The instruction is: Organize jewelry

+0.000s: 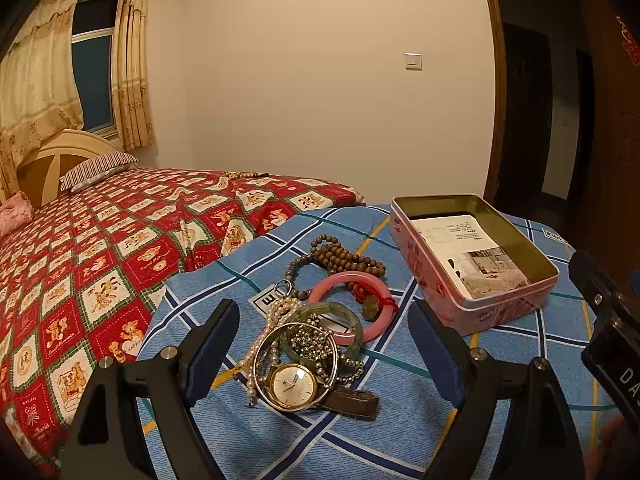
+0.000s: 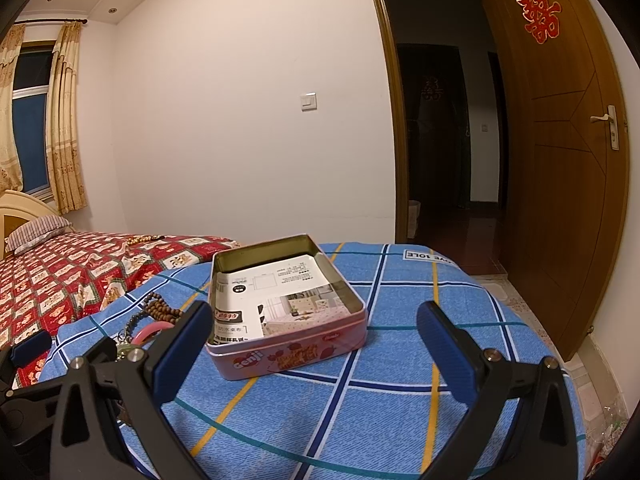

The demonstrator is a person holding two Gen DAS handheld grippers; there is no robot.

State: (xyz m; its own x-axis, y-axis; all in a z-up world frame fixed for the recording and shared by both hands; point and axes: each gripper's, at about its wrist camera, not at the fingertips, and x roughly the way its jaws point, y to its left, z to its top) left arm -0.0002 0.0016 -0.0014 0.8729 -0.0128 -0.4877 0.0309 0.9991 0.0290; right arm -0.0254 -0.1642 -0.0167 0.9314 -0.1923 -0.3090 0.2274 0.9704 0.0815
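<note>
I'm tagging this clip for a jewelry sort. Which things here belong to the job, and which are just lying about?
Part of the job: watch, pearl strand, green bangle, pink bangle, wooden beads, open tin, both open grippers.

Lying about: pillow, curtains, door, light switch.

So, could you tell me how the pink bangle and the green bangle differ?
The pink bangle is opaque, smooth and lies nearer the tin; the green bangle is translucent, mottled and nearer the watch. The green bangle overlaps the pink bangle's rim. A red cord crosses the pink one, beaded chains the green. Both lie in the pile.
</note>
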